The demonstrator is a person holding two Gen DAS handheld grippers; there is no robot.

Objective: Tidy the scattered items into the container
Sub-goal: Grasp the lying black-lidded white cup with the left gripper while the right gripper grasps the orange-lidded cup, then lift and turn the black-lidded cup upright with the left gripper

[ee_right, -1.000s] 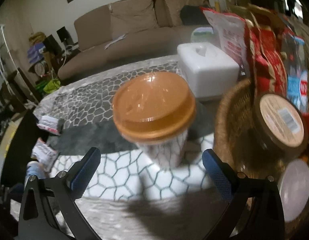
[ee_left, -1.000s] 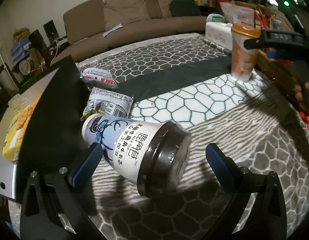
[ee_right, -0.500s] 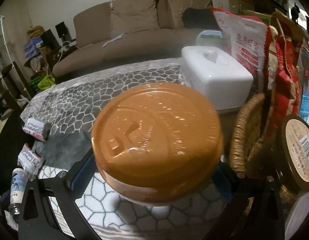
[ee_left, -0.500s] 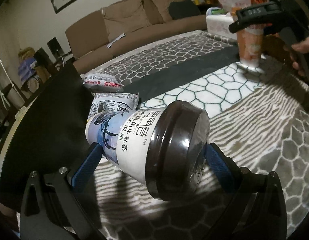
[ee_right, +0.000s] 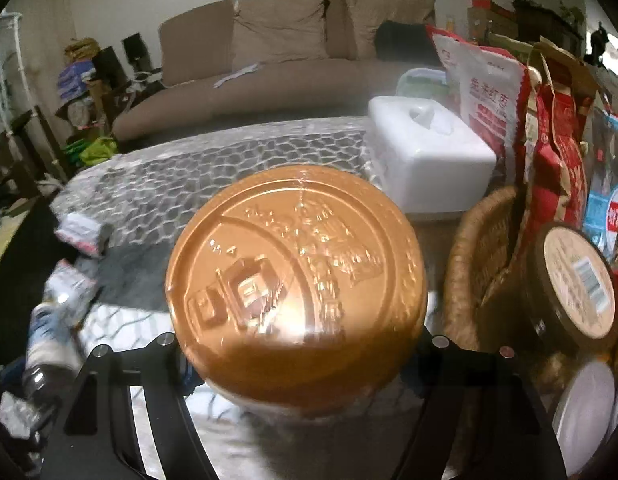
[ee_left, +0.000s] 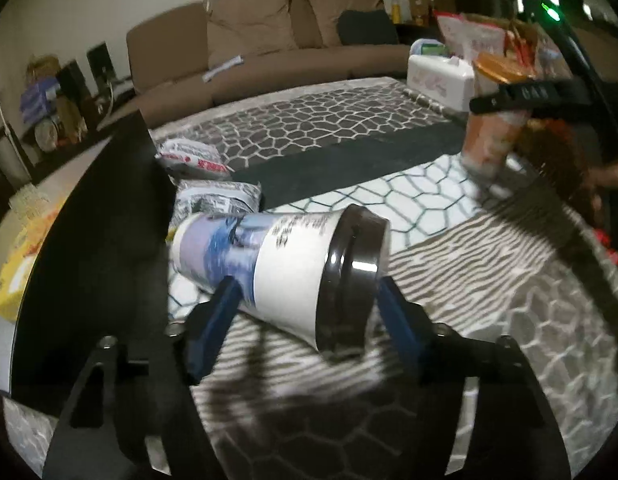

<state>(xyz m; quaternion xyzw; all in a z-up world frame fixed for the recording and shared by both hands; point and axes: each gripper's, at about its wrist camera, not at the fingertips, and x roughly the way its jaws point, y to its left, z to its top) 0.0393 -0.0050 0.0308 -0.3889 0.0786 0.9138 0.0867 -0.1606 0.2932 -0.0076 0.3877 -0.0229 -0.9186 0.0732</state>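
Observation:
A milk tea cup (ee_left: 285, 264) with a dark lid lies on its side on the patterned cloth, lid to the right. My left gripper (ee_left: 307, 294) is closing on it: one blue pad (ee_left: 225, 304) lies against the paper body, the other against the lid rim. An orange-lidded cup (ee_right: 297, 288) fills the right wrist view. My right gripper (ee_right: 301, 364) is closing around it, its pads hidden under the lid. In the left wrist view that cup (ee_left: 493, 140) leans with the right gripper (ee_left: 529, 96) across its top. The wicker basket (ee_right: 465, 264) stands just right of it.
The basket holds a brown-lidded cup (ee_right: 577, 280) and red snack bags (ee_right: 561, 152). A white tissue box (ee_right: 425, 160) sits behind the orange-lidded cup. Two snack packets (ee_left: 197, 156) (ee_left: 217, 200) lie beyond the milk tea cup. A black panel (ee_left: 101, 220) borders the left side.
The left jaws have narrowed onto the milk tea cup, which swung so its lid faces right. The right gripper has come closer over the orange-lidded cup, and its jaws have narrowed.

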